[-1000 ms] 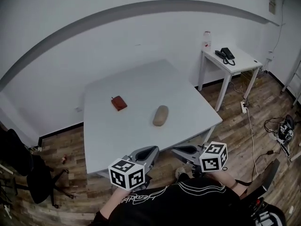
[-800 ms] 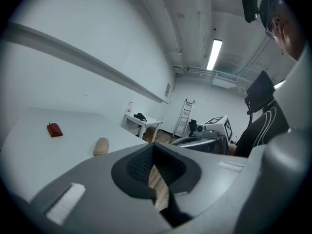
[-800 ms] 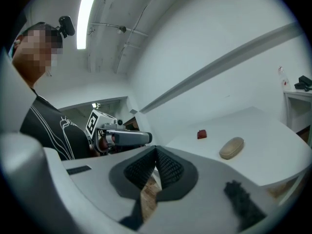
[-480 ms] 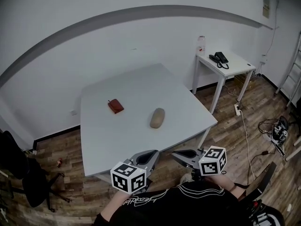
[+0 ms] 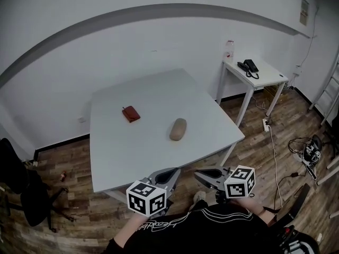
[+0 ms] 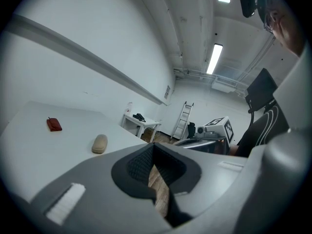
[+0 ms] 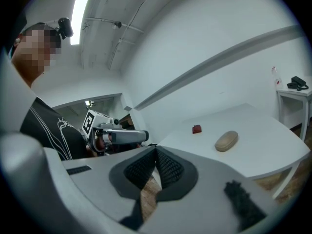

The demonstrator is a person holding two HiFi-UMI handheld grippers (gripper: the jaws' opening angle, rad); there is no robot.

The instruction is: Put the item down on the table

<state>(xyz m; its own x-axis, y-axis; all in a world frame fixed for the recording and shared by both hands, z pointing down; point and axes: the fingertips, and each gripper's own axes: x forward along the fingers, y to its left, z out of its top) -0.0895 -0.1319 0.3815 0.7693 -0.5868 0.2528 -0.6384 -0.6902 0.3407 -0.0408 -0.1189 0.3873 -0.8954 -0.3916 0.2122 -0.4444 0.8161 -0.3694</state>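
A tan oblong case point(image 5: 178, 129) lies near the middle of the white table point(image 5: 116, 157), and a small red wallet point(image 5: 131, 114) lies behind it to the left. Both also show in the left gripper view, the case point(image 6: 99, 144) and the wallet point(image 6: 54, 125), and in the right gripper view, the case point(image 7: 226, 141) and the wallet point(image 7: 196, 128). My left gripper point(image 5: 169, 174) and right gripper point(image 5: 203, 174) hover side by side just off the table's near edge, close to my body. Each is shut with nothing between its pads, as the left gripper point(image 6: 153, 148) and right gripper point(image 7: 156, 151) views show.
A small white side table point(image 5: 258, 73) with a black telephone point(image 5: 248, 66) and a bottle point(image 5: 229, 50) stands at the right by the wall. Cables and a power strip point(image 5: 266, 124) lie on the wooden floor. A black office chair point(image 5: 21, 192) is at the left.
The head view has shifted a little, so the table sits slightly higher and further left. Both grippers stay shut and empty in about the same place.
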